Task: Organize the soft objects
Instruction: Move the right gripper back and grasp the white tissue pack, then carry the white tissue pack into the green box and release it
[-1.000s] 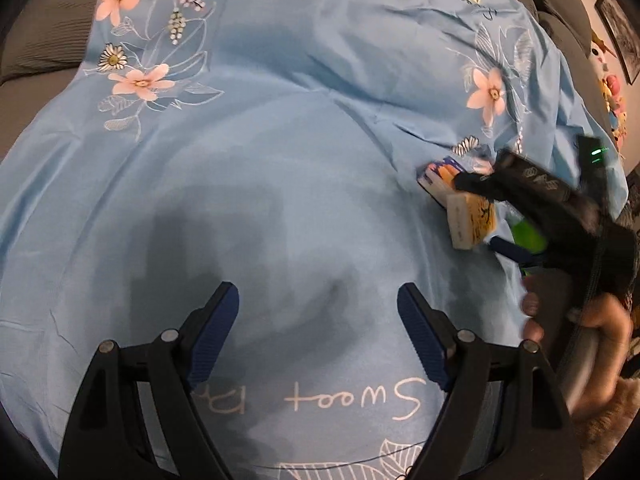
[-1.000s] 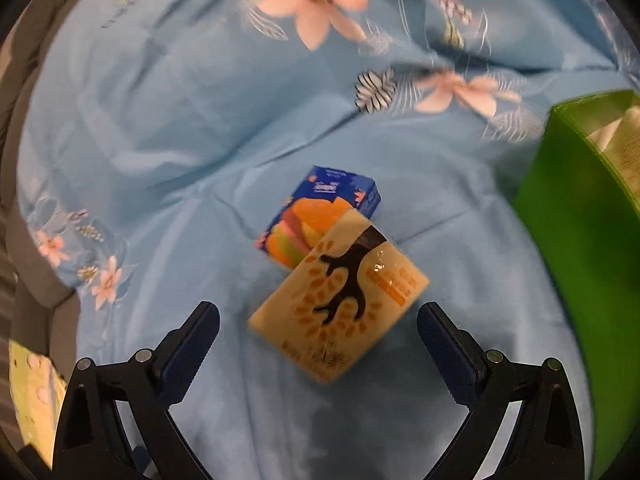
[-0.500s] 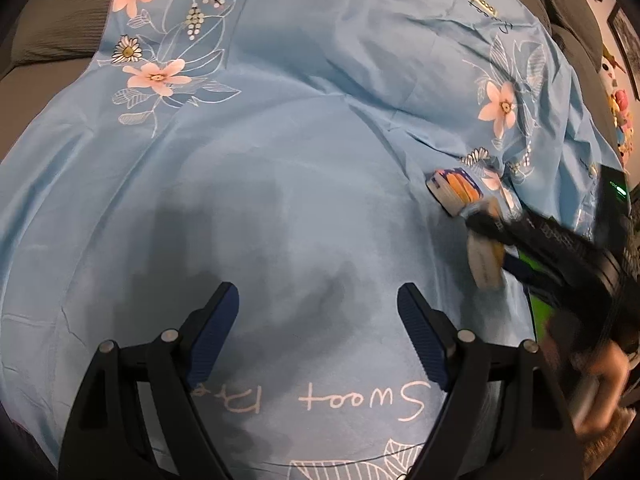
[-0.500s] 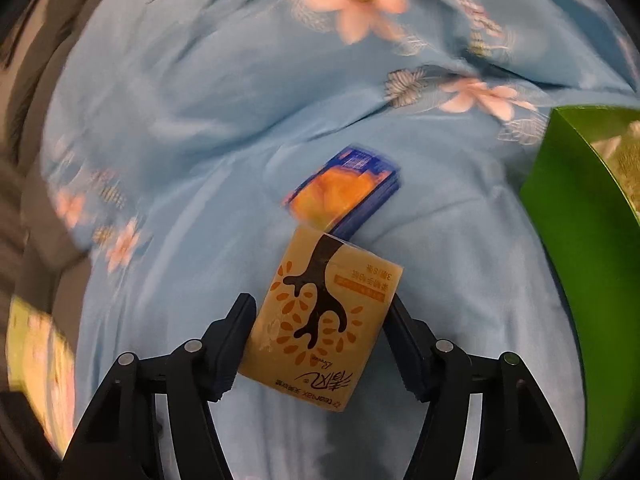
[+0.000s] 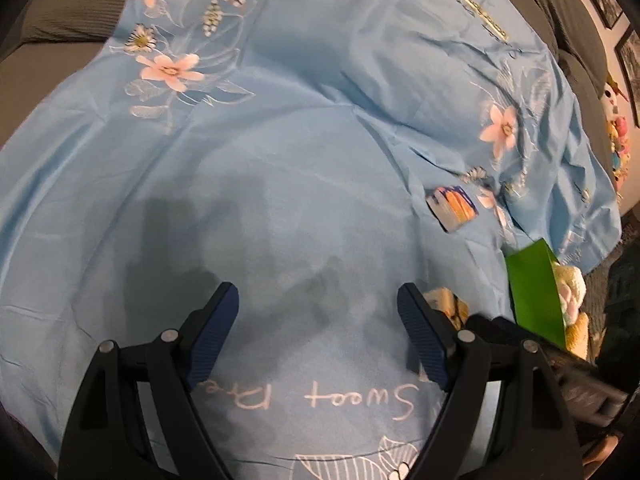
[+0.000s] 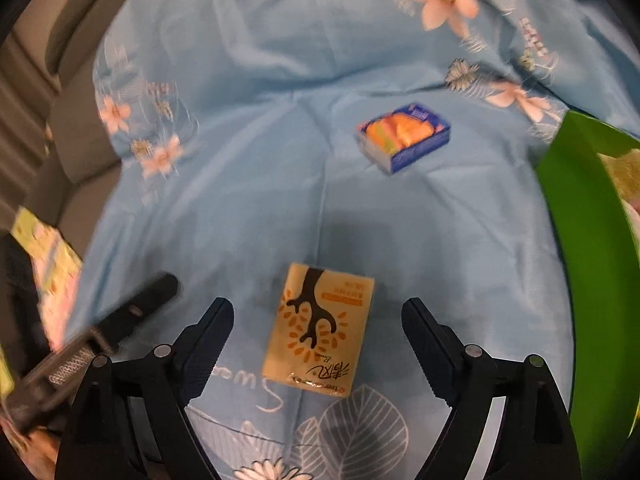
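- My left gripper [image 5: 318, 338] hovers over the light blue floral sheet [image 5: 280, 160] with its jaws spread wide and nothing between them; only bare cloth and the stitched white lettering [image 5: 324, 396] lie beneath.
- From the left wrist view, the blue-and-orange tissue pack [image 5: 453, 208] lies flat on the sheet at about 2 o'clock, well apart from my left jaws.
- Further right in that view, at about 3 o'clock, the green bin [image 5: 534, 288] stands at the sheet's edge with pale soft things showing inside it.
- In the right wrist view, one finger of my left gripper [image 6: 132, 312] shows at about 8 o'clock, blurred.
- My right gripper [image 6: 318, 336] has its jaws wide apart, and the yellow tissue pack [image 6: 320, 328] with the dark tree print lies flat on the sheet between them, touching neither pad as far as I can see.
- The blue-and-orange tissue pack [image 6: 406, 136] sits at about 1 o'clock from the yellow one, well apart from it.
- The green bin [image 6: 584, 240] fills the right edge at about 3 o'clock, near my right jaw.
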`<state>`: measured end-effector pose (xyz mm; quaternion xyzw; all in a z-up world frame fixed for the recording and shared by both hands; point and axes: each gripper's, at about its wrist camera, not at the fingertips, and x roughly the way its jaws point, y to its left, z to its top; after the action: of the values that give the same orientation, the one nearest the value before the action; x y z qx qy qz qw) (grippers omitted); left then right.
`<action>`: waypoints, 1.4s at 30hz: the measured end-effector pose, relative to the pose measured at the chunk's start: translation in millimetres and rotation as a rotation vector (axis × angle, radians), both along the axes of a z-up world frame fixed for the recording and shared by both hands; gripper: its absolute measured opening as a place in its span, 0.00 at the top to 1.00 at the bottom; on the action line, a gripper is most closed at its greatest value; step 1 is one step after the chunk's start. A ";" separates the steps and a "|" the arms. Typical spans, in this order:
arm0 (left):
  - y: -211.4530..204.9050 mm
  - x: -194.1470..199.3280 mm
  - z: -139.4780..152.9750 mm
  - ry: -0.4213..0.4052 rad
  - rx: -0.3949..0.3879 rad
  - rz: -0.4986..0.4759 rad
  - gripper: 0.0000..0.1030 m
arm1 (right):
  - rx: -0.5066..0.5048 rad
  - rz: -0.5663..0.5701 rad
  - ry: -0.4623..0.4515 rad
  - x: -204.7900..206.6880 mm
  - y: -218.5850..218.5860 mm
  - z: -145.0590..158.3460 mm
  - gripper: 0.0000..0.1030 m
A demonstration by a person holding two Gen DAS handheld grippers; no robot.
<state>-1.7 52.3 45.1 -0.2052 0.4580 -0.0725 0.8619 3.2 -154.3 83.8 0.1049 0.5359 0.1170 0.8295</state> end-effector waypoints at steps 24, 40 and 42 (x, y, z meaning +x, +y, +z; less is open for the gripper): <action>-110.6 -13.5 19.7 -0.065 -0.030 -0.417 0.76 | 0.345 -0.195 0.028 -14.1 -53.4 -11.7 0.49; -275.3 -23.9 76.6 -0.213 -0.190 -0.735 0.76 | 0.234 -0.588 -0.279 -81.3 -215.5 77.3 0.49; -294.9 -21.4 74.1 -0.184 -0.195 -0.761 0.76 | 0.247 -0.634 -0.274 -85.9 -234.3 73.5 0.49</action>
<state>-23.1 -242.7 119.2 -0.0945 0.4132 -0.4477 0.7874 -82.6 -388.6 157.3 0.3485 0.3424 -0.0692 0.8698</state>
